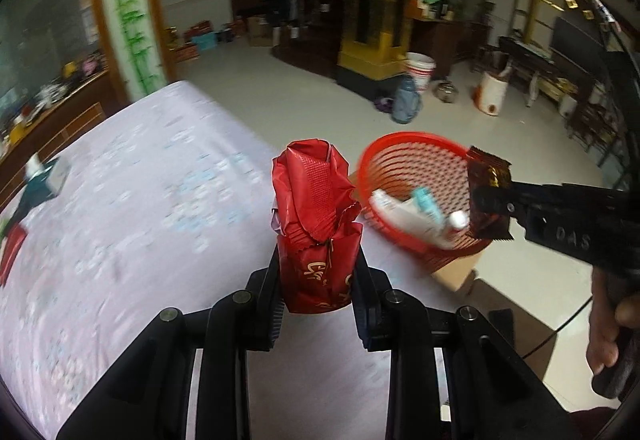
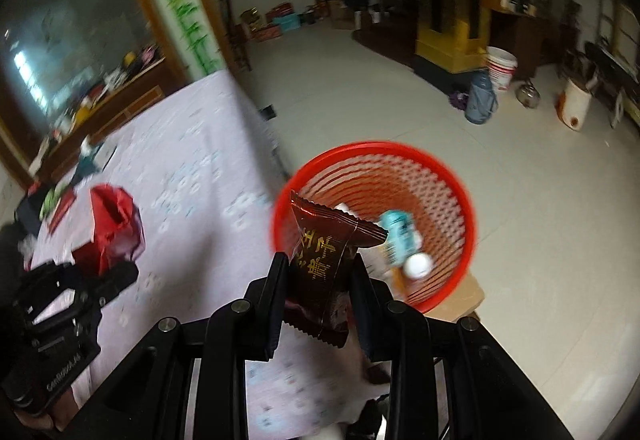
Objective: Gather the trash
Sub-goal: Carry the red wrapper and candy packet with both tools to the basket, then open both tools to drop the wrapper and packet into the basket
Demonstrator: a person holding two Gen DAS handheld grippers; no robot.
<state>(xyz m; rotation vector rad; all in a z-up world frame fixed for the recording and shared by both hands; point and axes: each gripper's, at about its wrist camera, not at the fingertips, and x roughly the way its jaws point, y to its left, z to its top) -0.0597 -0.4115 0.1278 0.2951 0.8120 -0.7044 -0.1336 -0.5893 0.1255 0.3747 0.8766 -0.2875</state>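
Crowding red basket (image 2: 460, 199): discarded bottles (image 2: 400, 240)

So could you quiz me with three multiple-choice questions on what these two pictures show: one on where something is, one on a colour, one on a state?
1. Where does the basket sit?
A. beside the table's edge
B. under a chair
C. on a shelf

2. What colour is the wrapper in the left gripper?
A. green
B. red
C. white

3. The right gripper is:
A. wide open
B. lying flat
C. shut on a brown packet

Answers: A, it stands by the cloth's edge; B, bright red foil; C, both fingers press the packet.
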